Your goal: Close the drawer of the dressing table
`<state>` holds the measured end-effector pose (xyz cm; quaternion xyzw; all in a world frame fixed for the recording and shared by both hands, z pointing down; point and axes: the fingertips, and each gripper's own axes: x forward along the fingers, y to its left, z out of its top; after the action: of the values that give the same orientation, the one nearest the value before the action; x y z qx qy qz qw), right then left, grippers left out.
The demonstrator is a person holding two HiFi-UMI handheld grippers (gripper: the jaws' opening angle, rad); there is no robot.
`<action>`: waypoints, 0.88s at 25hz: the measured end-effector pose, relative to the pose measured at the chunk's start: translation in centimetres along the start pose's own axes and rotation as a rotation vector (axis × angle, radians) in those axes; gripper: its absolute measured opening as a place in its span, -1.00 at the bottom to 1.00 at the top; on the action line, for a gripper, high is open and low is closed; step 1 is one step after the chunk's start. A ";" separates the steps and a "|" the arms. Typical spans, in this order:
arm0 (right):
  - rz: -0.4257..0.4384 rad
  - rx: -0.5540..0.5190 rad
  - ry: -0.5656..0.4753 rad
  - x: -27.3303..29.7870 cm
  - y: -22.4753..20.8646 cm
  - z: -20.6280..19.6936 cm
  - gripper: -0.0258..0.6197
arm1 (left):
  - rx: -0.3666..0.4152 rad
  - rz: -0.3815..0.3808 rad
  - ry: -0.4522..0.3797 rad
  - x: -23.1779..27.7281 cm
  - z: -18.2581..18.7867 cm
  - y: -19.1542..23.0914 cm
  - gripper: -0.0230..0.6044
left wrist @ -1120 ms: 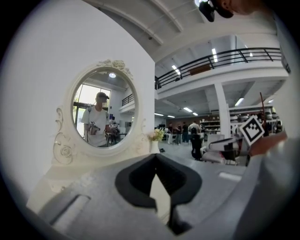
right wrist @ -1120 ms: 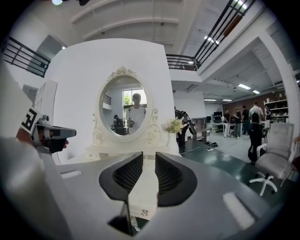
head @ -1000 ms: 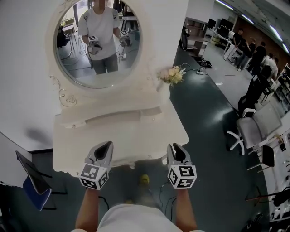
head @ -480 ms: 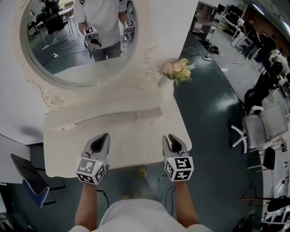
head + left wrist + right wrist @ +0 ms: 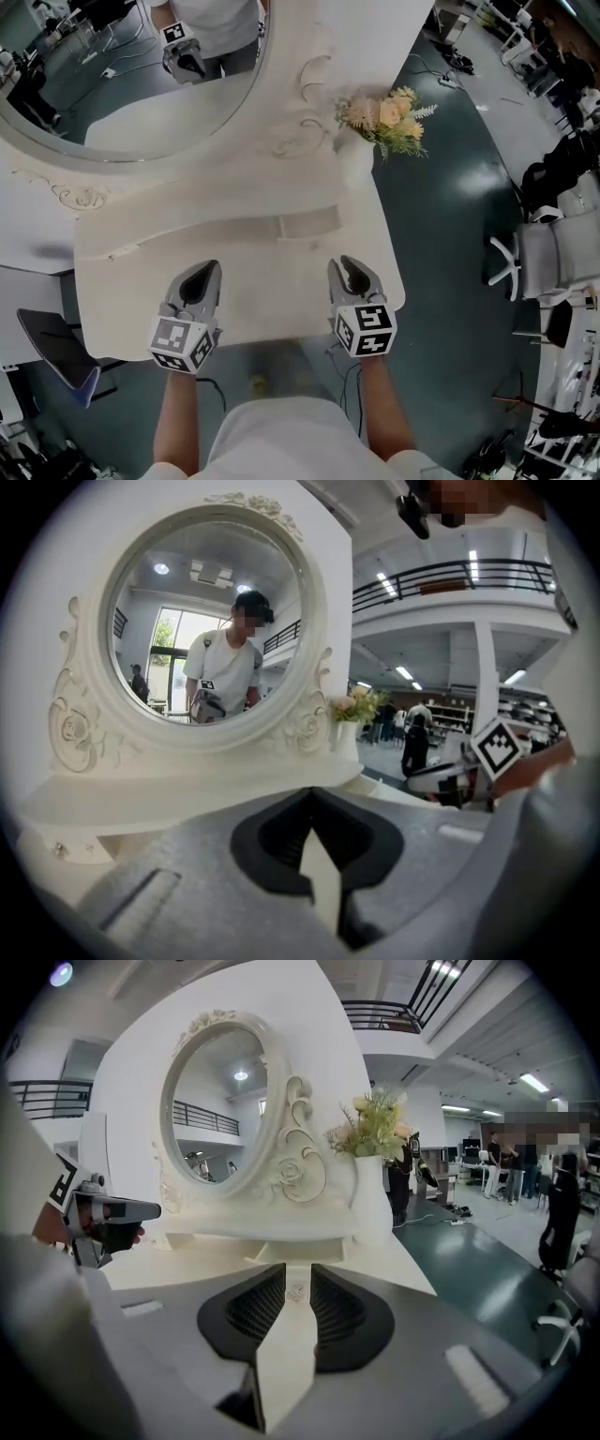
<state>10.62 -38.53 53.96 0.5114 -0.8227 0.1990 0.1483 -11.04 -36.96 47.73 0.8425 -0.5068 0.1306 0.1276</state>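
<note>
The white dressing table [image 5: 122,281] carries a small drawer [image 5: 307,226] that sticks out open from its raised shelf, right of centre. My right gripper [image 5: 349,272] hovers over the tabletop just in front of this drawer, open by a narrow gap. In the right gripper view the drawer [image 5: 302,1252] is straight ahead, and its knob [image 5: 296,1292] shows between the jaws of the right gripper [image 5: 297,1277]. My left gripper [image 5: 201,279] hangs over the tabletop further left, its tips together and empty. In its own view the left gripper [image 5: 311,794] faces the mirror [image 5: 216,630].
The oval mirror [image 5: 122,84] rises behind the shelf. A vase of flowers [image 5: 386,114] stands at the back right corner. A grey office chair [image 5: 553,253] is on the floor to the right and a blue chair [image 5: 56,352] to the left. Another knob [image 5: 112,255] marks the shelf's left end.
Both grippers have moved forward from the table's front edge to over the tabletop, the right one nearing the open drawer. The table looms larger in the head view.
</note>
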 end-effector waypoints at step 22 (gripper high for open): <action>0.079 0.014 0.125 7.5 -0.4 -5.4 -0.71 | -0.093 0.027 0.115 5.4 -6.8 1.7 -0.93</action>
<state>7.95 -41.99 62.13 0.4663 -0.8300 0.2418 0.1877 -10.73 -39.80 56.06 0.8198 -0.5154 0.1569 0.1938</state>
